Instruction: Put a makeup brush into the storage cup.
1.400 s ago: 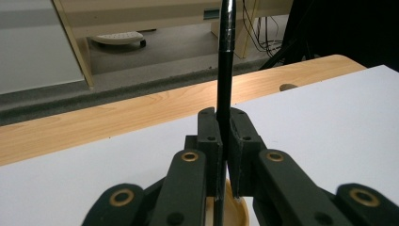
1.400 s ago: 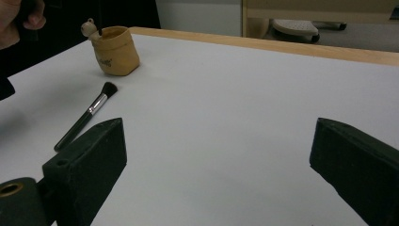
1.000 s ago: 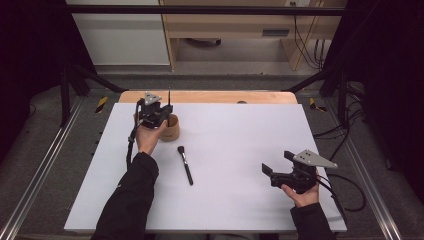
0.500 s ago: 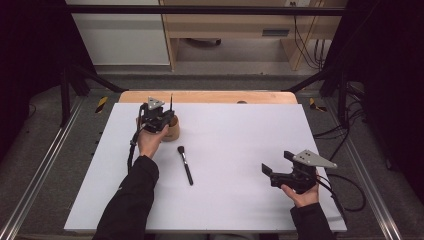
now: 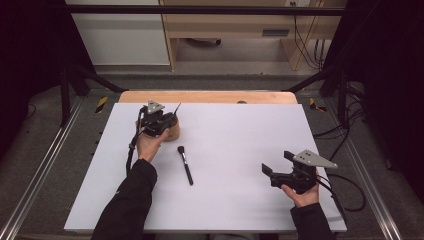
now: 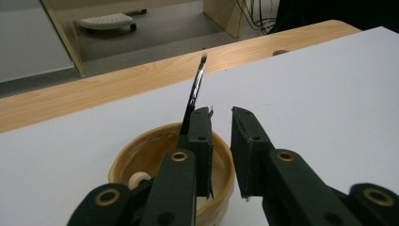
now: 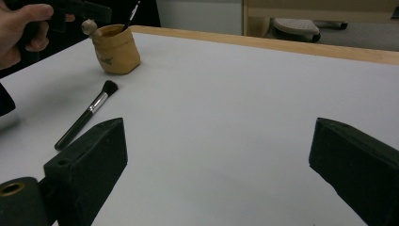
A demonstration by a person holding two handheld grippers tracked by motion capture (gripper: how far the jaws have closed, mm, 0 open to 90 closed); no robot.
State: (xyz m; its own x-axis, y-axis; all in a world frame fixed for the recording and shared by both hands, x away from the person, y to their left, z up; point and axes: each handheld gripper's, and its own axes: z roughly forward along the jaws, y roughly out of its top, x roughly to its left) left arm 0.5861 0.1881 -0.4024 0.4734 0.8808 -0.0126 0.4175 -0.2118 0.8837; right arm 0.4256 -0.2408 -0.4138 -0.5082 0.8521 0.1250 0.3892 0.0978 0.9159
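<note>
A tan cup (image 5: pixel 173 132) stands at the back left of the white table top (image 5: pixel 240 135). A thin black brush (image 6: pixel 196 82) leans out of the cup (image 6: pixel 141 150), just beside my left gripper's left jaw. My left gripper (image 6: pixel 221 113) hovers over the cup's rim, jaws a narrow gap apart with nothing between them. A pale round-ended item (image 6: pixel 139 179) also sits in the cup. A larger black brush (image 5: pixel 185 162) lies flat in front of the cup. My right gripper (image 5: pixel 278 163) rests at the front right, wide open and empty.
The wooden table edge (image 5: pixel 210 96) runs behind the white top. Metal rails flank both sides, and cables (image 5: pixel 350 185) trail at the right. In the right gripper view the cup (image 7: pixel 116 49) and the lying brush (image 7: pixel 87 115) are far to the left.
My left gripper has shifted slightly right over the cup, and the thin brush now leans from the cup. The right gripper has stayed still.
</note>
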